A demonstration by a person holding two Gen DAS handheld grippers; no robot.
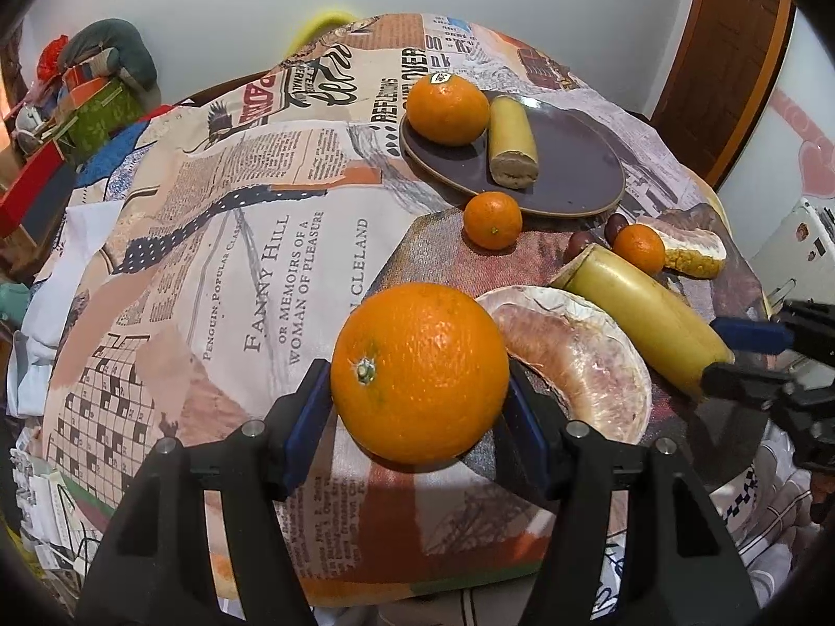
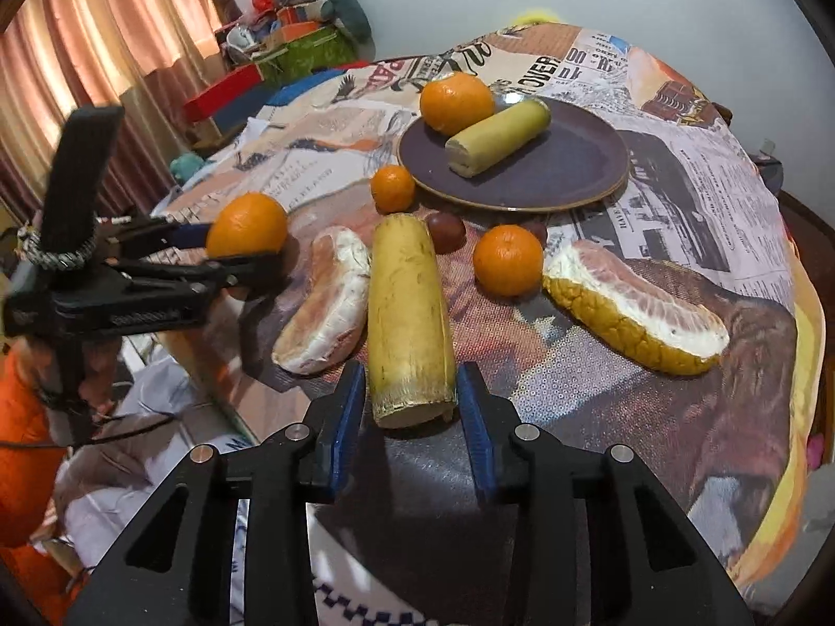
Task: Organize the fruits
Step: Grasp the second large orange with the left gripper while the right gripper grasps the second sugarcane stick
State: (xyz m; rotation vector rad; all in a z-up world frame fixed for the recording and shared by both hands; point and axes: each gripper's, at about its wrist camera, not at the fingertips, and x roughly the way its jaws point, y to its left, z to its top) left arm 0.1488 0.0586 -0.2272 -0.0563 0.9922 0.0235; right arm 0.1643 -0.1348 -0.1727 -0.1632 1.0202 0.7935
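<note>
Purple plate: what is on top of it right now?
On the plate sit an orange and a yellow cane piece, touching side by side. The rest shows bare purple glaze. What lies under the two pieces is covered.

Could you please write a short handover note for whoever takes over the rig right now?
Left tongs: shut on a large orange, held above the cloth.
Right tongs: open, straddling the near end of the long yellow stalk piece, not yet gripping.
Done: one orange and a short stalk piece are on the purple plate.
Left: held orange, long stalk, two small oranges, two pomelo wedges, and small dark fruits.
</note>
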